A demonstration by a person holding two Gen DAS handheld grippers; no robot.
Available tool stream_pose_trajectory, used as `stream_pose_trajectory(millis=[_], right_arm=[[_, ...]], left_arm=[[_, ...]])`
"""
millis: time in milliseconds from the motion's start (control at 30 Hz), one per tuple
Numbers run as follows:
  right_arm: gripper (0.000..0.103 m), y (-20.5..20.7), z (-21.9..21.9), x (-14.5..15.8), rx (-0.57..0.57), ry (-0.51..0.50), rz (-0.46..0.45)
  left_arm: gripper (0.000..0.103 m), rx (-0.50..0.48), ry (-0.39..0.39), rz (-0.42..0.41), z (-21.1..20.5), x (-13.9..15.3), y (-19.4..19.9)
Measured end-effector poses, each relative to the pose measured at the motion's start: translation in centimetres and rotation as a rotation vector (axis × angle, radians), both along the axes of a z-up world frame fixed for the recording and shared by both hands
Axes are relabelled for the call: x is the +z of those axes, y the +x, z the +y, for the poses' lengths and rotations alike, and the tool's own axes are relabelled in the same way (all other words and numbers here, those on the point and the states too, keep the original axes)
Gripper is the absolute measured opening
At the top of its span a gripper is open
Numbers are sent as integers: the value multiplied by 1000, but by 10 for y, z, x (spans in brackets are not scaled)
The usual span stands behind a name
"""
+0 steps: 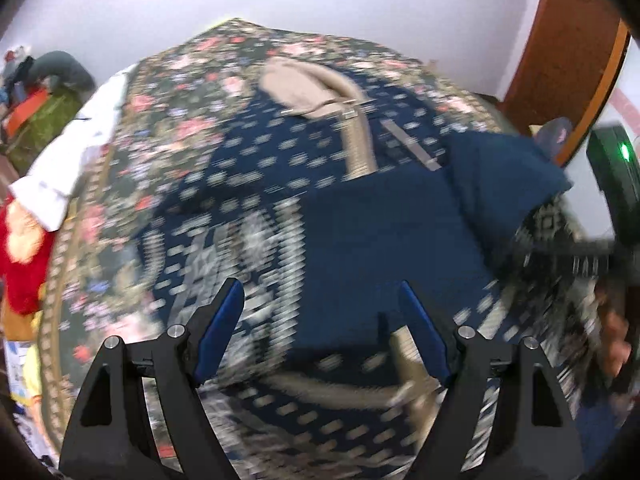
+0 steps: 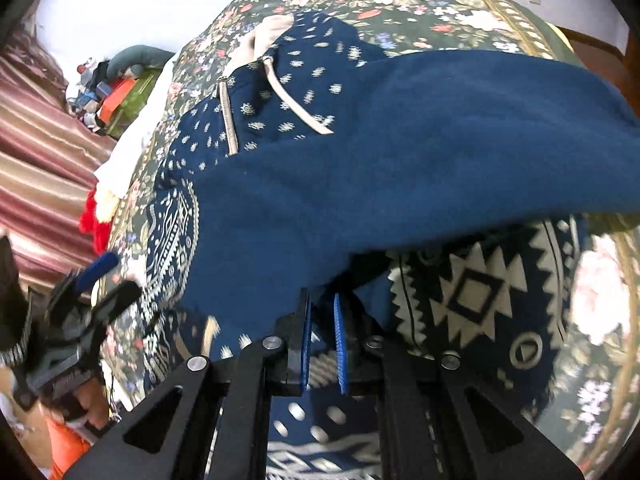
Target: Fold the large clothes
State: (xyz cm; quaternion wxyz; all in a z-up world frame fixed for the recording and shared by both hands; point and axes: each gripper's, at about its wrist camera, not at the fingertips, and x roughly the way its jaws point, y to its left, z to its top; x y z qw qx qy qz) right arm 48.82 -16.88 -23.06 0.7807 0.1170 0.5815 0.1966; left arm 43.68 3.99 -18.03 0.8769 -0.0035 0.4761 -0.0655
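Note:
A large navy hooded garment [image 1: 280,152] with a white pattern, a beige hood and beige drawstrings lies spread on a bed with a floral cover [image 1: 168,92]. Its plain blue inside [image 1: 384,232] is turned up over the middle. My left gripper [image 1: 322,292] is open and empty, just above the garment's lower part. My right gripper [image 2: 322,296] is shut on the garment's edge and lifts the plain blue fold [image 2: 420,140] over the patterned side [image 2: 472,292]. The left gripper [image 2: 100,276] shows open at the left edge of the right wrist view.
A white cloth [image 1: 72,148] and a red fluffy item [image 1: 24,248] lie on the bed's left edge. A cluttered green surface [image 1: 44,112] stands beyond. A wooden door frame [image 1: 568,52] and a white wall are behind. A striped curtain [image 2: 40,152] hangs left.

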Motion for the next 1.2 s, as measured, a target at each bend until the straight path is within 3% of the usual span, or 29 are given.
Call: stream_pose_trajectory(millis=[133, 333, 400, 467, 567, 767, 867, 967, 1200], right_arm=[[7, -13, -19, -2, 26, 7, 1], [7, -25, -40, -15, 40, 49, -13], [7, -27, -45, -12, 40, 42, -2], [7, -30, -53, -4, 42, 31, -15], [7, -41, -73, 18, 39, -3, -87], [7, -61, -135, 55, -62, -110, -213], [7, -64, -166, 62, -124, -152, -237], [7, -65, -194, 61, -182, -125, -224], [7, -60, -210, 46, -236, -114, -171]], left_arm=[[80, -41, -90, 22, -44, 0, 28], [80, -82, -127, 126, -105, -29, 62], [80, -89, -81, 144, -120, -40, 66], [80, -86, 17, 159, -130, -51, 68], [80, -93, 59, 160, -128, -53, 66], [80, -170, 96, 93, -138, -8, 53], [80, -236, 127, 25, -165, 20, 49], [80, -319, 146, 1, -207, 31, 54], [80, -465, 201, 121, -296, -11, 72]])
